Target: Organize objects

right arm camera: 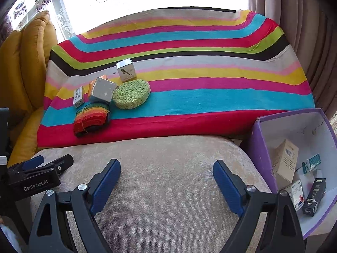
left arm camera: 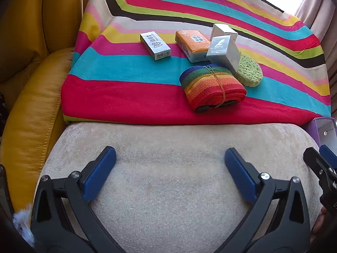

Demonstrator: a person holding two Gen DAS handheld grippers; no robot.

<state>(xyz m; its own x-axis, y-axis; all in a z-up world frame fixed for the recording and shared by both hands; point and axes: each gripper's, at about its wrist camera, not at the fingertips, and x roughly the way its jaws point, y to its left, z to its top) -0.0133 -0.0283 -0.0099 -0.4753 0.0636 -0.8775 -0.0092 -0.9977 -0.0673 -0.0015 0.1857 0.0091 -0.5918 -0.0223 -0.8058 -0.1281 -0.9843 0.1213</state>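
Note:
On the striped blanket point(left arm camera: 126, 92) lie a rolled rainbow strap point(left arm camera: 212, 86), a green sponge point(left arm camera: 249, 72), a silver box point(left arm camera: 224, 52), an orange packet point(left arm camera: 192, 43), a grey-white carton point(left arm camera: 155, 44) and a small white box point(left arm camera: 224, 30). The right wrist view shows the same strap point(right arm camera: 91, 119), sponge point(right arm camera: 131, 93), silver box point(right arm camera: 103, 89) and white box point(right arm camera: 126, 70). My left gripper point(left arm camera: 170, 162) is open and empty above the beige cushion point(left arm camera: 168, 147). My right gripper point(right arm camera: 166, 175) is open and empty too, well short of the objects.
A purple box point(right arm camera: 260, 147) with a white inside stands at the right and holds several small cartons point(right arm camera: 285, 160). A yellow leather armrest point(left arm camera: 29, 116) runs along the left. Curtains point(right arm camera: 294, 21) hang at the back right. The left gripper's body point(right arm camera: 35, 175) sits at the left.

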